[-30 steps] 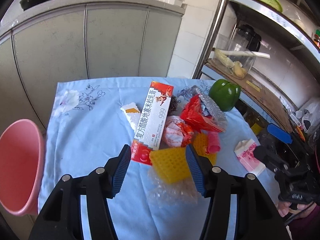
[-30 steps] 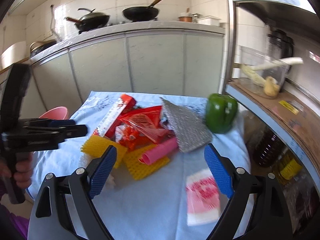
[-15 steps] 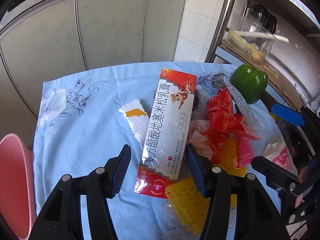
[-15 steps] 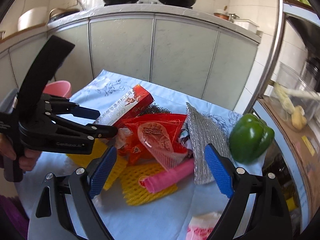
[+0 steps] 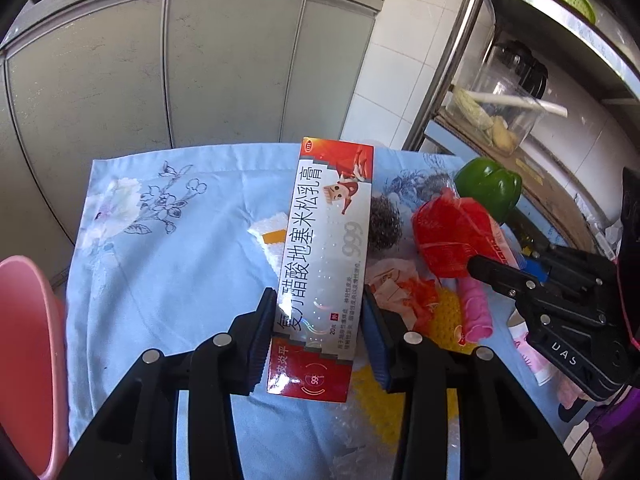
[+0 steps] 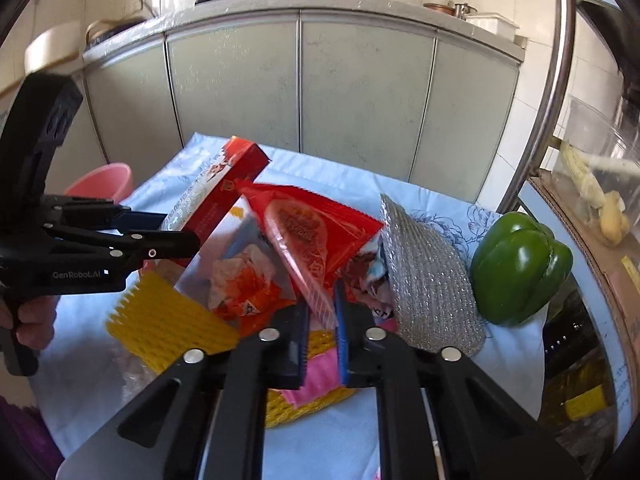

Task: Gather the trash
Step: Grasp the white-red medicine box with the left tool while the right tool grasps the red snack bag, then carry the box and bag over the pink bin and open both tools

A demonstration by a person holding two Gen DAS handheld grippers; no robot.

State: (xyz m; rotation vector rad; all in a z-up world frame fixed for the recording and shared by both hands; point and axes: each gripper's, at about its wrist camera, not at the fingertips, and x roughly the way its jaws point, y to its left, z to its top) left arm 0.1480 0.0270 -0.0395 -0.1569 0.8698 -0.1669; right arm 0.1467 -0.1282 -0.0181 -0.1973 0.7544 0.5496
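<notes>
We're early in the job: nothing visible in the pink bin (image 5: 24, 360) yet, though we can't see far inside it; it sits off the left edge of the desk (image 5: 160, 288).

Left gripper (image 5: 316, 340) has its fingers clamped on the near end of the long red-and-white box (image 5: 326, 248), one pad on each long side. The box looks raised at its far end; next stop, we'd guess, is the bin.

Right gripper (image 6: 322, 332) has its fingers pinched nearly together on the corner of the red snack bag (image 6: 316, 232), at the middle of the pile.

Left to clear: white foam scrap (image 5: 272, 240), yellow foam nets (image 6: 168, 324), crumpled orange wrapper (image 6: 244, 288), pink piece (image 6: 320, 372), silver padded pouch (image 6: 428, 292). The green pepper (image 6: 520, 268) at far right is probably not trash.
</notes>
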